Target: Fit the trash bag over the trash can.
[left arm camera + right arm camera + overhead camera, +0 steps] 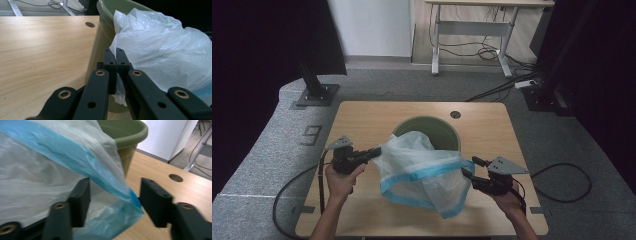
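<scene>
My left gripper (pixel 374 151) clamps the plastic bag (pixel 422 170); my right gripper (pixel 468 167) stands open around its blue hem. The bag hides part of the green bucket (pixel 447 132).

Bin (pixel 447 132) w/ bag (pixel 422 170) mid-table (pixel 362 115)

A thin, translucent white plastic bag (pixel 424 167) with a blue band along its mouth is held stretched between the two claws. A pinch of its white film is clamped in the closed left claw (pixel 374 151), from which the bag billows away, crumpled and puffed. Its blue-banded edge (pixel 82 167) is draped between the parted jaws of the right claw (pixel 471 167), unpressed by either. Beyond both claws, a round olive-green bin (pixel 439 129) is seen upright on the tabletop (pixel 367 120), with the bag's upper part lying over its rim.
</scene>
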Available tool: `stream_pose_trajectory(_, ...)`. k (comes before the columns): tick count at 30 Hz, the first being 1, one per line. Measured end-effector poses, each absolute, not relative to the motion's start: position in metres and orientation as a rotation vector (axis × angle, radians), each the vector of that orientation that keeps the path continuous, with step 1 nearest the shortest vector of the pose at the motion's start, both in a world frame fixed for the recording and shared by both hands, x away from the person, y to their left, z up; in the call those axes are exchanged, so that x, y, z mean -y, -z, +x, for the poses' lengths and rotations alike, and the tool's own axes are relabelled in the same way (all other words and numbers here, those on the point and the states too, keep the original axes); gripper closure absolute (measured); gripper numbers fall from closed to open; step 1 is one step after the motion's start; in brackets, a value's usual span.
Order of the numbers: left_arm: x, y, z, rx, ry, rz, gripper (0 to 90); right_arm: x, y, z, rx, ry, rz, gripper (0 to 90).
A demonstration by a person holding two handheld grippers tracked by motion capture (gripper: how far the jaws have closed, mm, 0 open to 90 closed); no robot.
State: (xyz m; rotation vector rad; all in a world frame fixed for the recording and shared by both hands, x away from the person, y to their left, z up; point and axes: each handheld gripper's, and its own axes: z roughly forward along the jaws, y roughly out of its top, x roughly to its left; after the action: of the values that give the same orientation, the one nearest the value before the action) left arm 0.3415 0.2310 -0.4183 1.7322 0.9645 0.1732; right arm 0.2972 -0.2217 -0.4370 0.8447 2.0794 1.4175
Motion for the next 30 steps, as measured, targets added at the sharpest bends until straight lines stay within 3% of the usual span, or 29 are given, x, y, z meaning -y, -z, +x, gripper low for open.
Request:
stream_pose_trajectory(8,-0.23,0.414,0.343,-0.958,-0.179,1.736,89.5,0.218,0.438,0.303,-2.102,-1.417,0.745,83.0)
stream_pose_trajectory(11,-0.23,0.413,0.343,-0.957,-0.182,1.733,89.5,0.218,0.436,0.303,-2.097,-1.427,0.741,87.8)
stream_pose_trajectory(19,-0.231,0.4,0.347,-0.948,-0.206,1.733,89.5,0.228,0.418,0.31,-2.015,-1.467,0.785,88.8)
stream_pose_trajectory(30,-0.228,0.381,0.37,-0.952,-0.24,1.761,89.6,0.217,0.387,0.346,-1.953,-1.403,0.844,88.9)
